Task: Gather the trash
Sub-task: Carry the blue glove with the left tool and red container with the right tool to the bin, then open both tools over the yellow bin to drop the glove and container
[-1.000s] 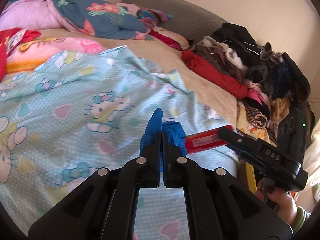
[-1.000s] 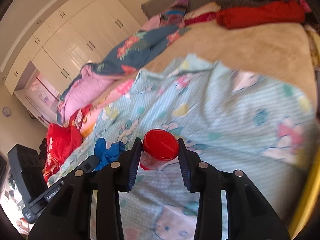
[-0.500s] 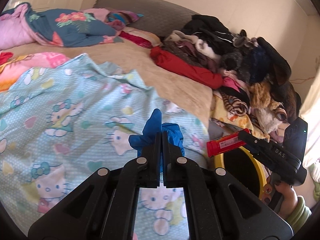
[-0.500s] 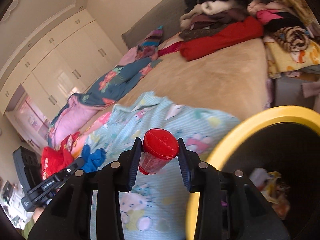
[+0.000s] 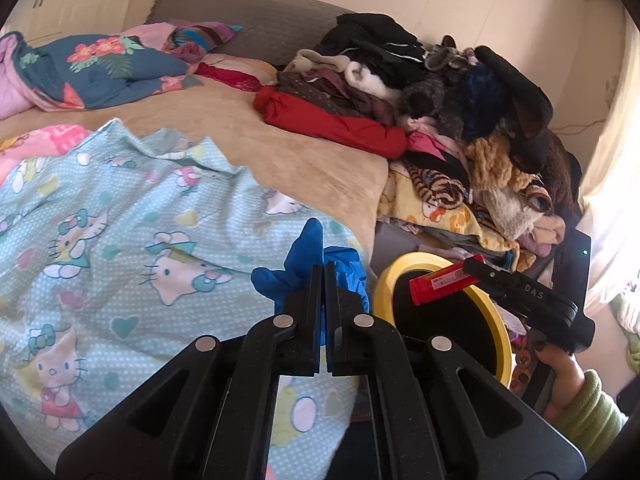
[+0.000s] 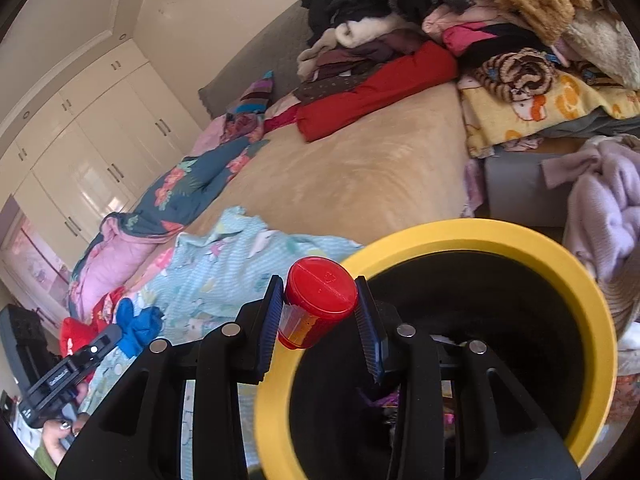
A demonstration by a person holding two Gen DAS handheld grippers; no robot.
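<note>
**Right wrist view: red-capped cup poised over the yellow-rimmed bin**

At the bottom of the frame, your right gripper (image 6: 320, 316) is clamped on a red-capped cup (image 6: 316, 306), both pads pressed against its cap. The cup sits at the left rim of the yellow-rimmed bin (image 6: 472, 232), whose dark interior fills the lower right and shows scraps of trash at its bottom. In the left wrist view your left gripper (image 5: 323, 280) is closed tight on a crumpled blue glove (image 5: 306, 246) at lower centre, over the pale blue cartoon-print blanket (image 5: 120, 220); the bin lies just to its right. Beyond stretches the tan bedspread (image 6: 360, 168), and at the upper right of both frames a heap of clothes (image 5: 440, 92) is piled.
</note>
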